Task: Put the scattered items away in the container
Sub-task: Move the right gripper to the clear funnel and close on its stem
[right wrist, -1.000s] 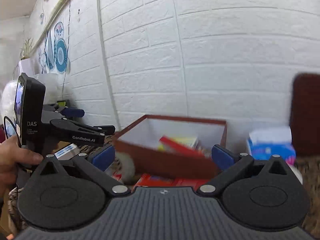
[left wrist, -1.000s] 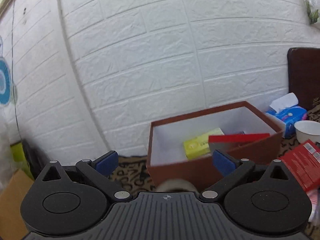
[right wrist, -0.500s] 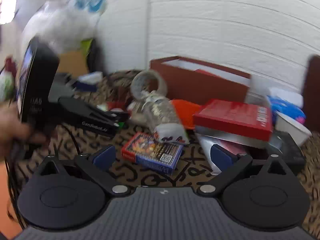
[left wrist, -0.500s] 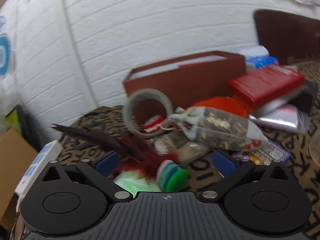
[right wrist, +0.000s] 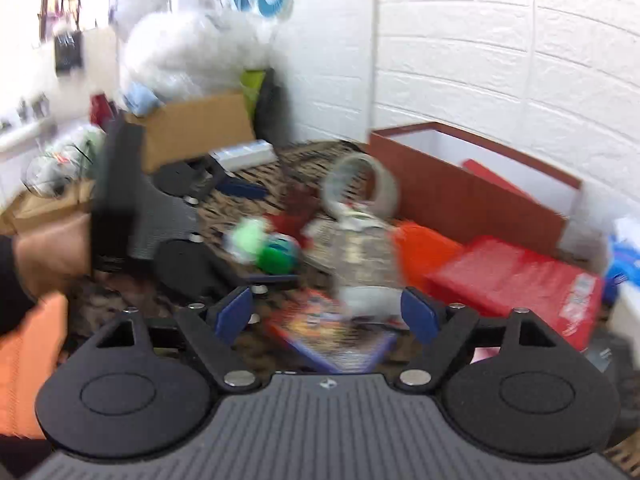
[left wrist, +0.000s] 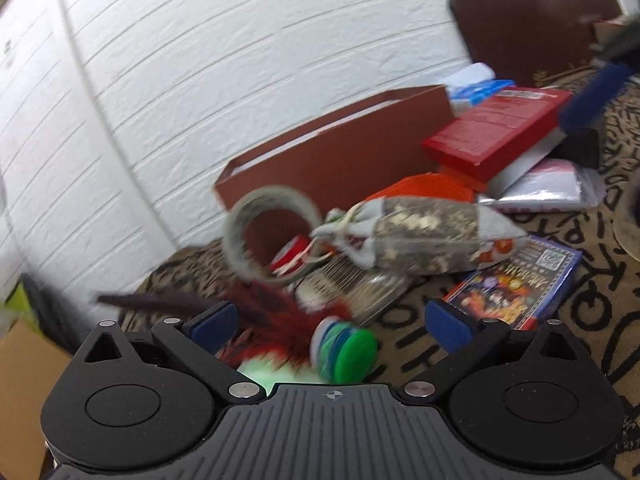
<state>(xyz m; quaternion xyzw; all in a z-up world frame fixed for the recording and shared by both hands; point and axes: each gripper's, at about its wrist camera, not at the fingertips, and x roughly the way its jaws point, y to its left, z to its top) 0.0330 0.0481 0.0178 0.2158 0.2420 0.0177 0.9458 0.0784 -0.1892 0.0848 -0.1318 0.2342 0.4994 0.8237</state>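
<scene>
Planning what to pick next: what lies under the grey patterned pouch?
The pouch rests on a blue card box and a ribbed packet; an orange thing sits behind. What lies beneath its middle is covered.

Bright, even daylight washes the white brick wall (left wrist: 280, 80). Fisheye bending curves its lines near the frame edges. The right wrist view is smeared with motion blur, worst at upper left.

Colours and patterns on the cluttered table

Brown box (left wrist: 340, 152) with white inside; red carton (left wrist: 496, 128); orange lid (left wrist: 428, 186); green disc (left wrist: 352, 356) with dark-red feathers (left wrist: 276, 312); blue card box (left wrist: 516, 280); tan cloth (left wrist: 580, 320) with black scribbles; white brick wall (left wrist: 240, 60).
</scene>
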